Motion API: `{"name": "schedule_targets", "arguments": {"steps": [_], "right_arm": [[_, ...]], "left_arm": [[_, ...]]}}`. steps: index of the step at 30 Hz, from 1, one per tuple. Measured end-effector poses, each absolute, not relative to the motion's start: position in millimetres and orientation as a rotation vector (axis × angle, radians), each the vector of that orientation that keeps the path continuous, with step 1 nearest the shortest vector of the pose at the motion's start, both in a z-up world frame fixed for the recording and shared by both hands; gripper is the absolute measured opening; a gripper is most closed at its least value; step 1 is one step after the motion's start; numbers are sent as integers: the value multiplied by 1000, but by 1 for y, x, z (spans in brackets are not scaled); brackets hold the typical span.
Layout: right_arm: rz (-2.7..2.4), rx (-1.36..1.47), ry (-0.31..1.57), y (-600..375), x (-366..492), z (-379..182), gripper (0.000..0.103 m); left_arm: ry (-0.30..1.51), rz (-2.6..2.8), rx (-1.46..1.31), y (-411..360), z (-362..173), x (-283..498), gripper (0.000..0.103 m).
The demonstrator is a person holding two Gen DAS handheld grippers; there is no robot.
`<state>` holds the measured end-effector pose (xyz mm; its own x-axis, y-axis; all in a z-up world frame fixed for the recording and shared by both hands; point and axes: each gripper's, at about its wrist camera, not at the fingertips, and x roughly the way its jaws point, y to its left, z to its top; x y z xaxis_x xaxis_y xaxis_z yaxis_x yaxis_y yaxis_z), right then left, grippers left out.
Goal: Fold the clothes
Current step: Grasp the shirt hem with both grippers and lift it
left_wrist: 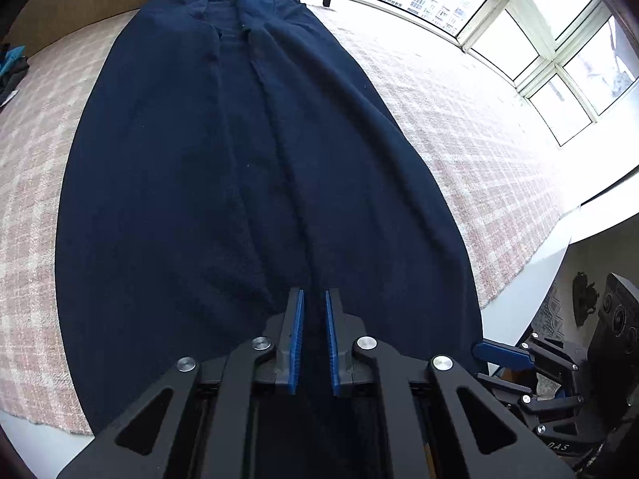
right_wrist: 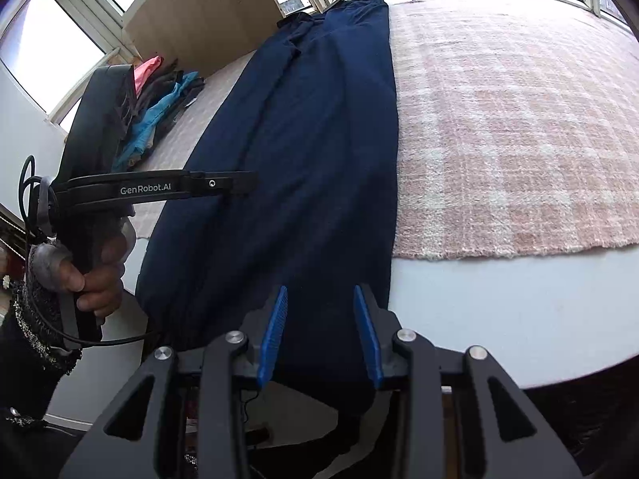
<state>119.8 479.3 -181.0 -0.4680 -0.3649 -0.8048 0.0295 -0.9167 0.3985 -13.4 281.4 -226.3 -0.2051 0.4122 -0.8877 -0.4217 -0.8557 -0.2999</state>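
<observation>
Fingers (right_wrist: 361, 319) straddle trousers (right_wrist: 319, 139) beside rug (right_wrist: 519, 139).

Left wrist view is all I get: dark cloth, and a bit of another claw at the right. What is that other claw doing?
Observer: The right claw straddles the near end of the navy garment, with cloth between its jaws. I cannot tell whether it pinches.
Operator: Does the cloth stop there?
Observer: No, it drapes over the near edge of the table and hangs down.
Operator: Is anything else waiting?
Observer: A pile of clothes, blue, pink and dark, lies at the far left beside a wooden panel.
</observation>
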Motion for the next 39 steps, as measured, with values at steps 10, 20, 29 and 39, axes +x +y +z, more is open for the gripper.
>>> {"name": "schedule_targets", "arguments": {"steps": [10,20,29,39], "right_arm": [[-2470,1492,-409,471,117,-177,35],[-2442,1473,-451,477,119,-179,35],[-2423,1491,-445,478,124,-177,35],[-2349,1560,-848,512,191,-184,51]], "left_arm": [[140,2103,-1503,309,-223,10,10],[128,2125,-1401,311,-211,39,1],[167,2153,-1464,307,-209,59,2],[-86,2172,-1573,182,-175,157,29]]}}
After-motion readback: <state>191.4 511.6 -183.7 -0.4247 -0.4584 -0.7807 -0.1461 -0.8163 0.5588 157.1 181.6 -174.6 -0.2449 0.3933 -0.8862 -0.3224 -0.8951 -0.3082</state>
